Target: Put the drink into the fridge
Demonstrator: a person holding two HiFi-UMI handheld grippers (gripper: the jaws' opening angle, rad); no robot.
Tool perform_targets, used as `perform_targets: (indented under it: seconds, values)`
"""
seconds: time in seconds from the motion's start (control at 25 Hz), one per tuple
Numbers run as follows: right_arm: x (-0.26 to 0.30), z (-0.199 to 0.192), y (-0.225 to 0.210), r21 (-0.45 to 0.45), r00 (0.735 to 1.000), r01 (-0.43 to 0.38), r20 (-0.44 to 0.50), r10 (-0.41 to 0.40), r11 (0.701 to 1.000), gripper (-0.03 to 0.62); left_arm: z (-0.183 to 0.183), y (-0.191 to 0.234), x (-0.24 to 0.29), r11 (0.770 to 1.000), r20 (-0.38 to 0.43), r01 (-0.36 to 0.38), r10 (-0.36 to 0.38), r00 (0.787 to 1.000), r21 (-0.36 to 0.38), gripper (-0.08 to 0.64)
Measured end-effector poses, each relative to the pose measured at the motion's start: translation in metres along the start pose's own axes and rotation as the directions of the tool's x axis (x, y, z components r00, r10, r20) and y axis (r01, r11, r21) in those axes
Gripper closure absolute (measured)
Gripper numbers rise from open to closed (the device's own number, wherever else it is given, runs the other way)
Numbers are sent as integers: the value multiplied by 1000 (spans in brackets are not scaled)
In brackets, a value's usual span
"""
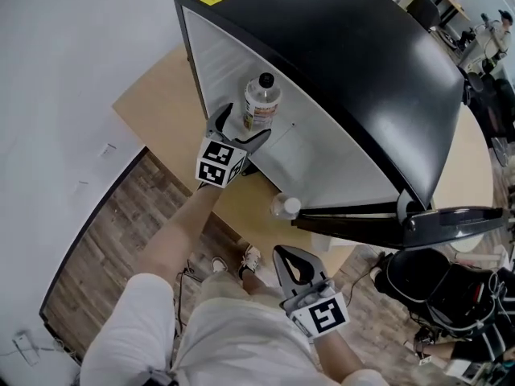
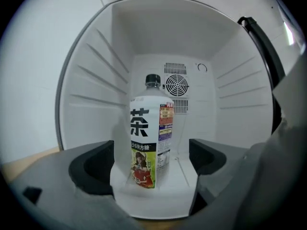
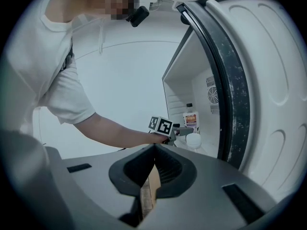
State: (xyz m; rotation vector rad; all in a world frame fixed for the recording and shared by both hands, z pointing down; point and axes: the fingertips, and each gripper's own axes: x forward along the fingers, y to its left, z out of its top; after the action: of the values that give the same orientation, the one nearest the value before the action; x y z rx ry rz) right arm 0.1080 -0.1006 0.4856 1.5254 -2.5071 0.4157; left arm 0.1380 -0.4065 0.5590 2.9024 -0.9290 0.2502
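The drink, a clear bottle (image 1: 261,101) with a black cap and a white-and-green label, stands upright on the floor inside the open white fridge (image 1: 211,63). In the left gripper view the bottle (image 2: 148,138) rises between the two dark fingers (image 2: 93,169) with a gap on each side. My left gripper (image 1: 244,129) is open at the fridge mouth, its pads off the bottle. My right gripper (image 1: 286,257) hangs low near the person's body, shut with nothing in it. The right gripper view shows the bottle (image 3: 191,119) and the left gripper (image 3: 180,131) from the side.
The black-topped fridge (image 1: 338,55) sits on a round wooden table (image 1: 157,103). Its door (image 1: 418,223) swings open toward the right, close beside my right gripper (image 3: 153,164). A white round cap (image 1: 286,207) sits at the fridge's front edge. Bags and cables lie on the floor at right.
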Motion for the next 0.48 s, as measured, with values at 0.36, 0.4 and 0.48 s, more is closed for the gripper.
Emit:
perform_targets:
  seconds: [0.36,0.4,0.48]
  values:
    - [4,12,53,-35,999,-32,23,32,999,589,14,18,-92,998,14,-62,62,998,11,147]
    - [4,14,58,-40,999,-36,26,37,999,589,13,21,-104,997,9,-73,73,997,6,180]
    - [5,18,67,-48,998,-43,33,44,998,589,14,27,-130,995,5,-97,97,995,-6,265]
